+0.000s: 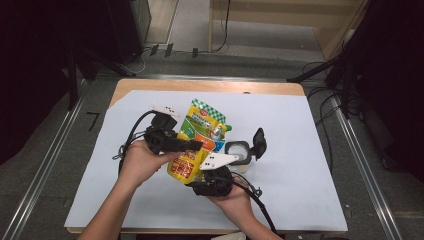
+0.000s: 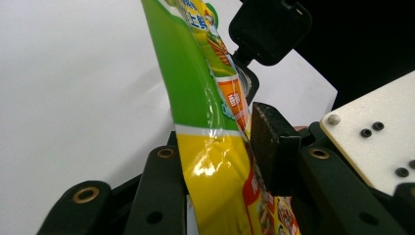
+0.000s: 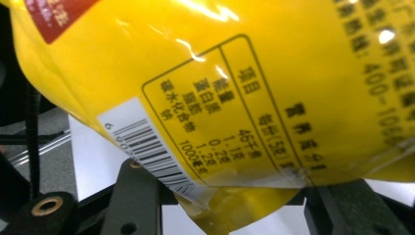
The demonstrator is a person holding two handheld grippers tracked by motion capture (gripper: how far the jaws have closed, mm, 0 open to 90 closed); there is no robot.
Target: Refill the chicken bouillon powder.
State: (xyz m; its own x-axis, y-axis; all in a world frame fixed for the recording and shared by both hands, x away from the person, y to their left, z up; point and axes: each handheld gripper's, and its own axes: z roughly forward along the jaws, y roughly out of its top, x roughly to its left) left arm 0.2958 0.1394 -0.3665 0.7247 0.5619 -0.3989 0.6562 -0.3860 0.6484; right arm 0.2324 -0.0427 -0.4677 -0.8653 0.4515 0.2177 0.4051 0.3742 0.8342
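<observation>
Nearest the person, the right gripper [image 1: 212,172] comes up from below and is clenched on the bottom edge of a glossy yellow and green plastic food pouch [image 1: 197,142]; in the right gripper view the pouch's yellow back with barcode [image 3: 147,147] sits between its jaws. The left gripper [image 1: 192,145] reaches in from the left and grasps the same pouch at its middle, the film pinched between the pads in the left gripper view [image 2: 215,166]. The pouch is held tilted above the white sheet [image 1: 300,150] covering the counter. Just beyond stands a clear container [image 1: 239,152], its black lid [image 1: 259,142] open
</observation>
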